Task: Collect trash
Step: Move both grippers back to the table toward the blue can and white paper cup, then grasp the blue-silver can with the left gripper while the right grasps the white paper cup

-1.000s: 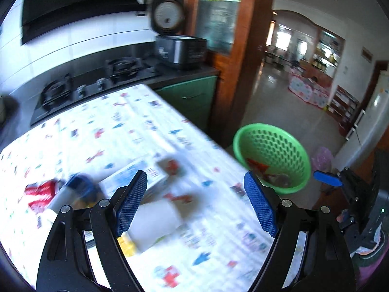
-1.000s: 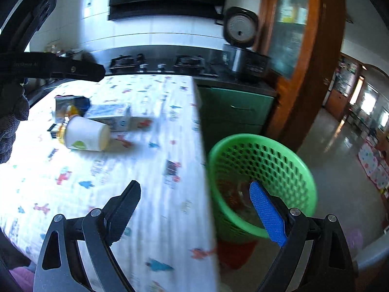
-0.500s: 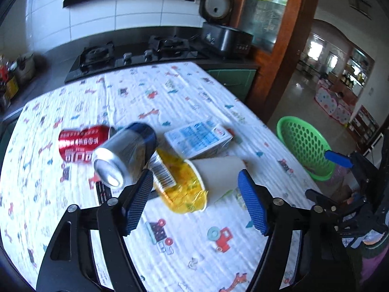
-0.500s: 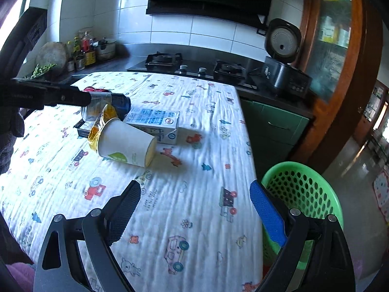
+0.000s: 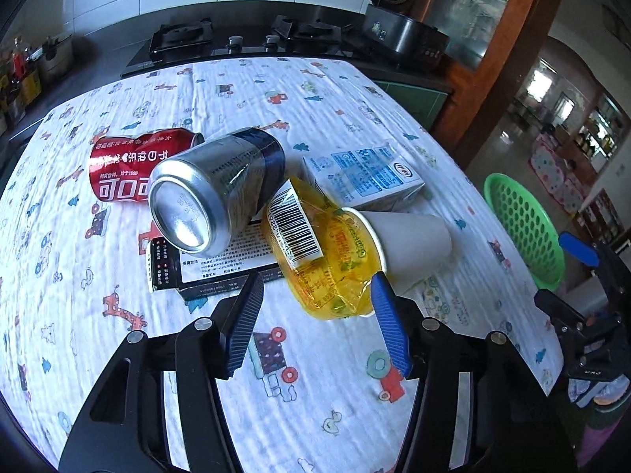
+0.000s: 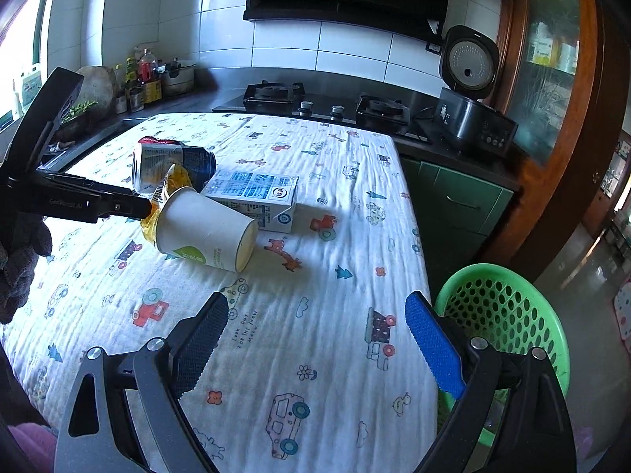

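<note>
The trash lay in a loose heap near the middle of the table (image 5: 323, 90), on a white cloth printed with cartoon vehicles and animals. A white paper cup (image 5: 410, 236) lay on its side with a crumpled yellow wrapper (image 5: 327, 268) stuffed in its mouth, a barcode label showing on the wrapper. Touching the wrapper on its left, a silver can (image 5: 213, 193) lay tilted, its bottom toward the camera, resting on a flat black leaflet (image 5: 221, 268). Behind it lay a red can (image 5: 126, 161) on its side, and behind the cup a blue-and-white carton (image 5: 366, 173) lay flat.

The left hand-held gripper (image 5: 315, 311) pointed down at the heap, its jaws closing, with the lower edge of the wrapper between them; the blue pad seemed to touch the wrapper and cup rim, the black pad stood clear.

The right hand-held gripper (image 6: 319, 339) hung wide open over the bare cloth near the table's corner, holding nothing. Beside that corner, on the floor, stood a green basket (image 6: 508, 299). Beyond the table were a gas hob (image 6: 323, 102) and a rice cooker (image 6: 469, 94) with its lid up.
</note>
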`<state>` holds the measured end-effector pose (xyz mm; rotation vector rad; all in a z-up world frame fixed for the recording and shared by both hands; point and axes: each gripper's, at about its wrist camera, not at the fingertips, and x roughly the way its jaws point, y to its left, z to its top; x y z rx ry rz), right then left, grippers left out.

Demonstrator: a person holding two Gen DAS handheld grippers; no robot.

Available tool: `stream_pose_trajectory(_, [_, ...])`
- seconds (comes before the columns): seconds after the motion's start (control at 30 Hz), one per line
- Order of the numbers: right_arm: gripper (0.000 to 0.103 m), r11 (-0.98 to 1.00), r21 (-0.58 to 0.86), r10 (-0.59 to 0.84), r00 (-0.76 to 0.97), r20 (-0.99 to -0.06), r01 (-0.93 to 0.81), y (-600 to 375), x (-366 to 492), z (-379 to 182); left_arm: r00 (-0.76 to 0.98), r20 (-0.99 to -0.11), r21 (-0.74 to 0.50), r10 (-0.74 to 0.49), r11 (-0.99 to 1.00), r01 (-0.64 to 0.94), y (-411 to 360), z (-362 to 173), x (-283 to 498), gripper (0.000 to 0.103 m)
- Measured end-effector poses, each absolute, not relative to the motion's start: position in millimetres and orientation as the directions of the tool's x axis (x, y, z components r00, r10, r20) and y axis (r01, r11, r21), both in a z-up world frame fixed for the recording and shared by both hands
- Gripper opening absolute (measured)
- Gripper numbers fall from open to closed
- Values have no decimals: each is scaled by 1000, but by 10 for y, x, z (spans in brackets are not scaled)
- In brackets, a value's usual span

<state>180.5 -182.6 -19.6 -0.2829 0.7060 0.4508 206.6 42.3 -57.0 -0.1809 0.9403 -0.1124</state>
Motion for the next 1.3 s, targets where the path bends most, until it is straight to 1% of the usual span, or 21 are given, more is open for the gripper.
stream_pose_trajectory(0.07, [88, 866, -101, 300, 671, -678, -489, -1821, 1809, -208, 582, -793, -207, -177, 978, 16, 424, -587, 2079, 51])
stream_pose_trajectory(0.2, [88, 865, -103, 301, 671, -678, -491, -1810, 1809, -209, 581, -796, -206, -174, 979, 10, 428, -611, 2103, 50])
stream_pose_trajectory(0.47, [88, 861, -113, 299, 674, -675, -495, -1738, 1792, -162, 612, -777, -145, -147, 988, 53, 352, -470, 2013, 50])
stream_pose_trajectory(0.73, [88, 854, -123, 301, 673, -676, -505, -1636, 1825, -121, 646, -750, -117, -142, 990, 82, 532, -174, 1996, 50])
stream_pose_trajectory(0.9, [88, 849, -128, 304, 672, -675, -513, -1558, 1888, -90, 668, -737, -78, -97, 995, 58, 749, 69, 2204, 50])
stream_pose_trajectory(0.93, [88, 849, -129, 304, 672, -675, -513, -1544, 1905, -88, 660, -744, -79, -102, 995, 64, 774, 93, 2269, 54])
stream_pose_trajectory(0.97, [88, 848, -129, 304, 672, -676, -514, -1529, 1922, -87, 643, -757, -84, -116, 993, 80, 795, 104, 2353, 63])
stream_pose_trajectory(1.0, [88, 848, -127, 305, 670, -677, -515, -1513, 1939, -86, 636, -765, -73, -107, 994, 79, 805, 103, 2414, 65])
stream_pose_trajectory(1.07, [88, 847, -129, 304, 668, -679, -516, -1488, 1980, -83, 620, -780, -39, -84, 996, 85, 809, 101, 2539, 65])
stream_pose_trajectory(1.3, [88, 847, -135, 295, 666, -685, -515, -1445, 2108, -95, 520, -849, -31, -95, 991, 130, 832, -117, 2943, 67])
